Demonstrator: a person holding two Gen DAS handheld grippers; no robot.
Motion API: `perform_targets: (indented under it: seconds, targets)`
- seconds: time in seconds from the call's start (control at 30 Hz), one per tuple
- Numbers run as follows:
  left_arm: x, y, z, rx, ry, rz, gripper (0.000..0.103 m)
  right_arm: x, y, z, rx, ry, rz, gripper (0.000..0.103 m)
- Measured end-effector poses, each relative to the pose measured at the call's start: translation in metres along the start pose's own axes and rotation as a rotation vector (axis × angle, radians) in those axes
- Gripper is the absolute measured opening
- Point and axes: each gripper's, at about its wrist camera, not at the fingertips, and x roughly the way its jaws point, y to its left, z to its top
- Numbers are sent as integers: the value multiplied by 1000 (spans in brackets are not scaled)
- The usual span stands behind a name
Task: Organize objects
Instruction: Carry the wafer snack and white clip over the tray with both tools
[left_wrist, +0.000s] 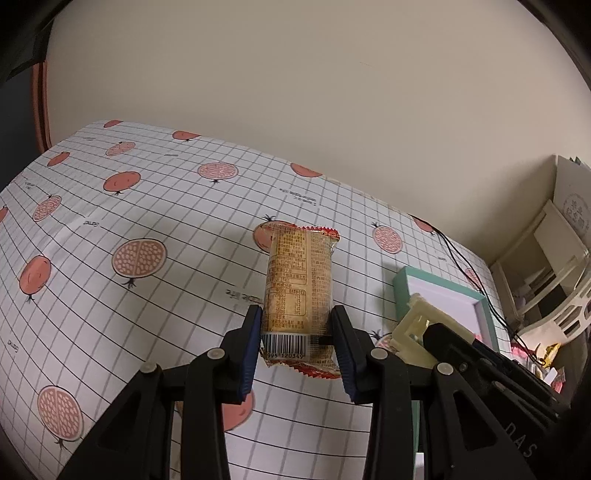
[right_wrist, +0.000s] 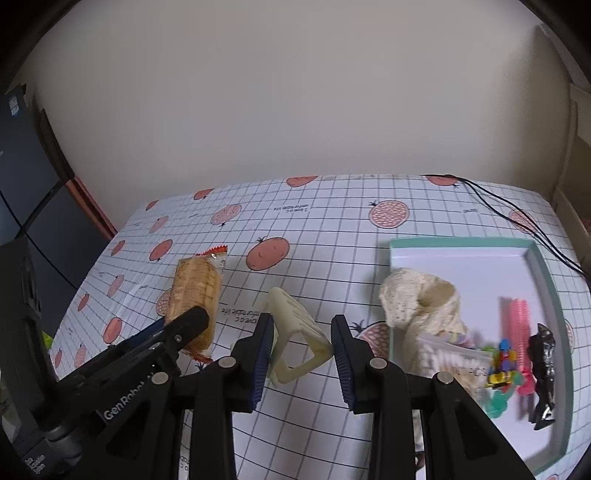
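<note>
Left gripper (left_wrist: 295, 339) clamps the biscuit packet (left_wrist: 299, 291) above the desk (left_wrist: 147, 295); right gripper (right_wrist: 301, 343) pinches a cream plastic frame (right_wrist: 295, 343) beside the teal tray (right_wrist: 546, 288).

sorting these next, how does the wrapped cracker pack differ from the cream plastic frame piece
The clear-wrapped tan cracker pack is a soft, printed, red-edged packet; the cream plastic frame piece is a rigid, plain, open wedge-shaped frame. The cracker pack sits between the left tool fingers, the frame piece between the right tool fingers. Both are outside the teal-rimmed tray, over the pomegranate-print tablecloth.
</note>
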Motion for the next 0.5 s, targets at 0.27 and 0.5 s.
perform_targets:
  seconds: [0.27,0.5]
  targets:
    - [6,-30,-10,55,16,-14,39,-7,-30,-2,49,-7,-20,34]
    - [9,-53,-19,88,19,-46,39,-13,-62,-3,100,-12,-40,34]
